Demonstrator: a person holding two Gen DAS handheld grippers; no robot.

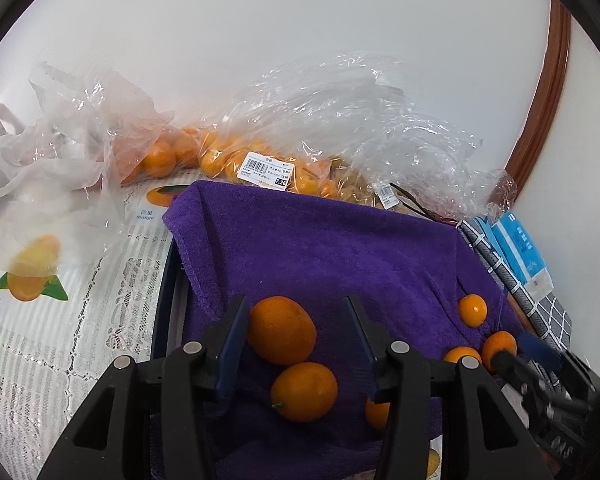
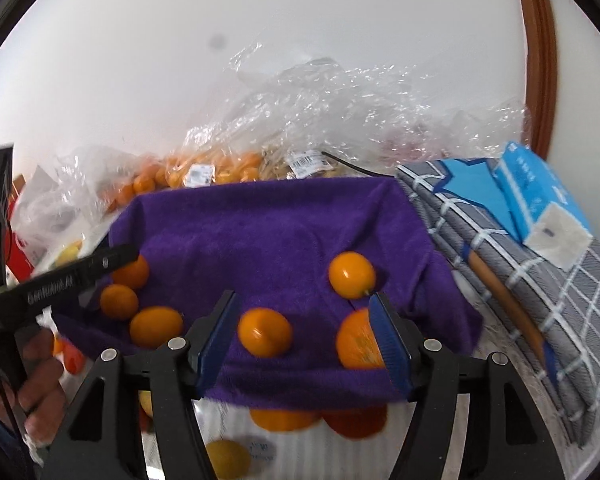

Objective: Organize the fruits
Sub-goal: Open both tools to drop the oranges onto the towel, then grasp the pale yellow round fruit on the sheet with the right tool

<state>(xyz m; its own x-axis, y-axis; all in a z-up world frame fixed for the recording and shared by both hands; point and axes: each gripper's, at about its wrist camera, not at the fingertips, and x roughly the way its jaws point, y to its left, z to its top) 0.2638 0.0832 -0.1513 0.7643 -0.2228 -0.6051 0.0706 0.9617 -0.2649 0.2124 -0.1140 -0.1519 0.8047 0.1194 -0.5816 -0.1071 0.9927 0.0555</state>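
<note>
A purple towel (image 1: 320, 240) lines a tray and holds several small orange fruits. In the left wrist view my left gripper (image 1: 296, 316) is open over the towel, with one orange (image 1: 281, 330) between its fingers and another (image 1: 304, 392) just below. In the right wrist view my right gripper (image 2: 304, 312) is open above the towel (image 2: 268, 232), an orange (image 2: 264, 332) between its fingers, another (image 2: 358, 346) against the right finger and one (image 2: 351, 274) beyond. The left gripper (image 2: 112, 258) shows at the left there, near more oranges (image 2: 119, 301).
Clear plastic bags of oranges (image 1: 228, 156) with price labels lie behind the tray against the white wall. A fruit-print tablecloth (image 1: 32, 284) lies left. A grey checked cloth (image 2: 540, 300) with a blue tissue pack (image 2: 540, 204) lies right. A wooden door frame (image 1: 548, 92) stands far right.
</note>
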